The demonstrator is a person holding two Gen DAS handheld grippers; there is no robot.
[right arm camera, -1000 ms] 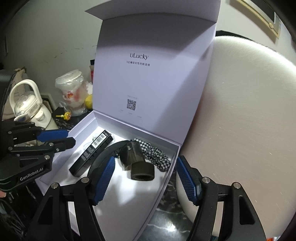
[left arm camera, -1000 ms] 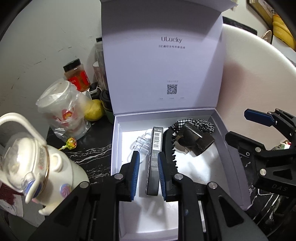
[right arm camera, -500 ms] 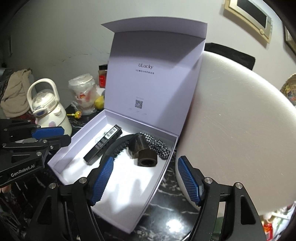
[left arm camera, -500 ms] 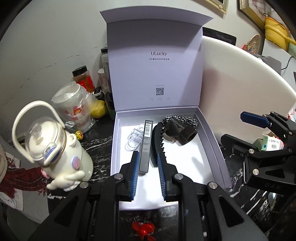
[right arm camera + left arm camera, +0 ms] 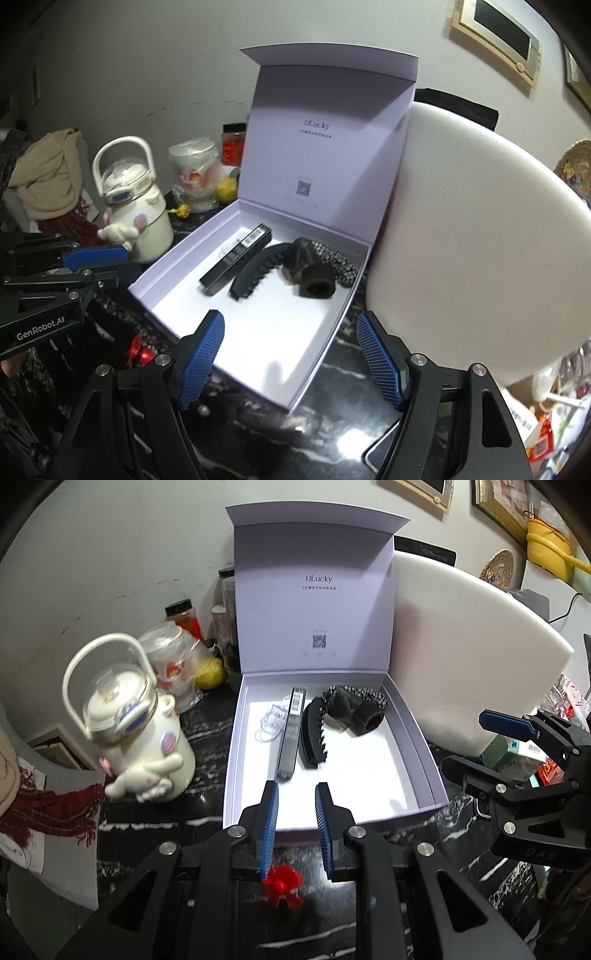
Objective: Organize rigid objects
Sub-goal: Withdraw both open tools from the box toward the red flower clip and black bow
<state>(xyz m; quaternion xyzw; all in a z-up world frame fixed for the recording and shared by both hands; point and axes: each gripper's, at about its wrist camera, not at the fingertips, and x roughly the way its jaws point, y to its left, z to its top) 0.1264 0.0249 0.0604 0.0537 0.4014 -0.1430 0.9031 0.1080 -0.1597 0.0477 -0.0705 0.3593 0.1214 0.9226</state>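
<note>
An open white box (image 5: 413, 738) (image 5: 177, 269) with its lid upright holds a slim black carton (image 5: 291, 731) (image 5: 236, 258), a black hair claw (image 5: 312, 734) (image 5: 255, 273), a clear clip (image 5: 271, 720), a dark brown clip (image 5: 365, 716) (image 5: 312, 275) and a checked scrunchie (image 5: 364, 694) (image 5: 338, 260). My left gripper (image 5: 295, 830) (image 5: 92, 264) is open and empty at the box's near edge. A red hair bow (image 5: 282, 882) (image 5: 138, 352) lies on the counter below it. My right gripper (image 5: 290, 363) (image 5: 480, 746) is wide open and empty, to the right of the box.
A white kettle-shaped bottle (image 5: 136, 720) (image 5: 133, 206) stands left of the box. Behind it are a bagged cup (image 5: 173, 664), a lemon (image 5: 210, 672) and jars (image 5: 183, 614). A large white foam board (image 5: 469, 657) (image 5: 476, 236) leans at the right. The counter is black marble (image 5: 207, 738).
Both grippers have drawn back from the box and risen. My left gripper has let go of the slim black carton, which now lies in the box, and its jaws have opened a little.
</note>
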